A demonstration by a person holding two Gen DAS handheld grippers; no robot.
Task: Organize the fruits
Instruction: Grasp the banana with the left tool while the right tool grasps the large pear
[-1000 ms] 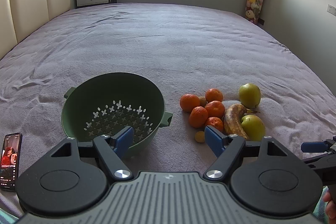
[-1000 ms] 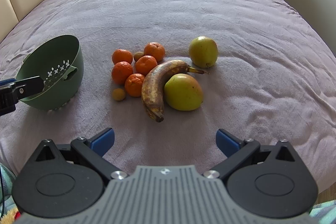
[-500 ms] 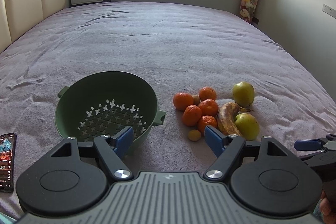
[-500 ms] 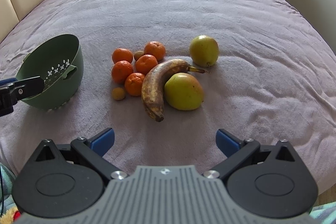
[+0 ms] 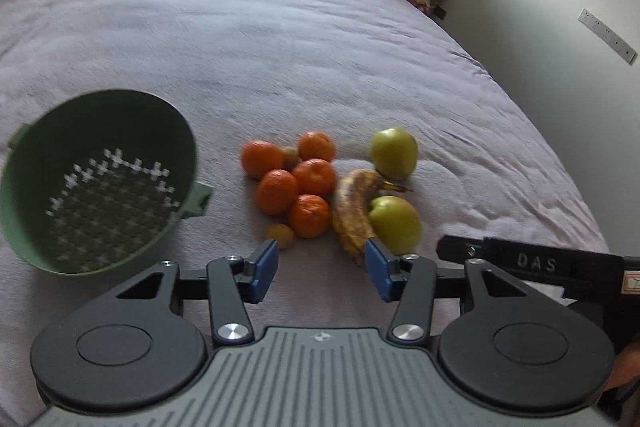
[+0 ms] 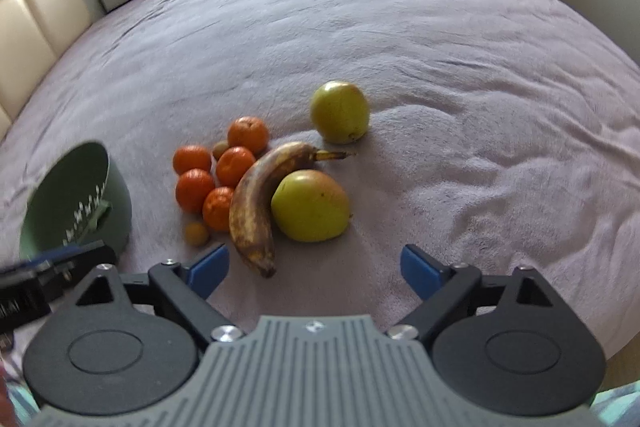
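The right tool (image 6: 314,265), fingers apart and empty, faces the banana (image 6: 256,205) just ahead on the bed (image 6: 440,47). It looks overripe and soft; grip its middle gently. The left tool (image 5: 322,269) is also apart.

Colander (image 5: 96,183): on the bed (image 5: 280,47), left of the fruit, apart from it.
Oranges (image 5: 296,179): 5, clustered between colander and banana.
Banana (image 6: 256,203): right of the oranges, seemingly touching the nearest one.
Near apple (image 6: 310,205): against the banana's right side.
Far apple (image 6: 340,111): behind the banana's stem.
Small fruit (image 5: 281,235): before the oranges.
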